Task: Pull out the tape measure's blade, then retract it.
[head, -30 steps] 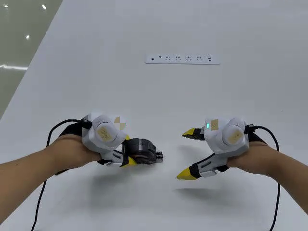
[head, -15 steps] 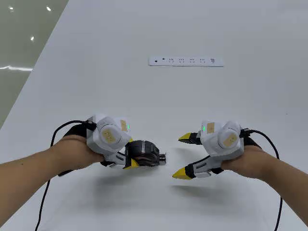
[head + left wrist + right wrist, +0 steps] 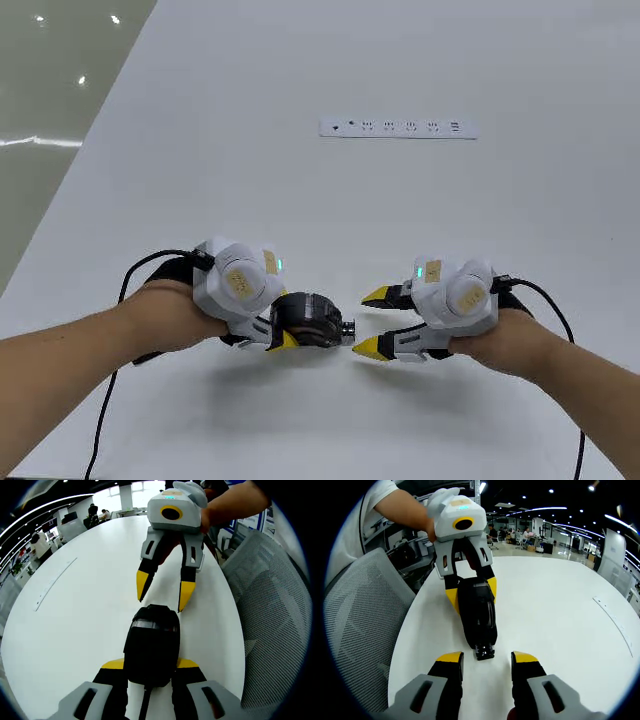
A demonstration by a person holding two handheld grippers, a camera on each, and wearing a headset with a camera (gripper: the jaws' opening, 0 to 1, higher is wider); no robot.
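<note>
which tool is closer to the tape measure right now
Left. The left tool is shut on the tape measure; the right tool is open, its tips flanking the blade end without gripping it.

No legible text. Faint print on tan stickers [image 3: 241, 281] of left hand-held gripper [image 3: 298, 328] and right hand-held gripper [image 3: 370, 322], too small to read. Blurred marks on white power strip [image 3: 398, 128] far back on table [image 3: 300, 200], unreadable. Nothing readable on tape measure [image 3: 310, 318] casing.
</note>
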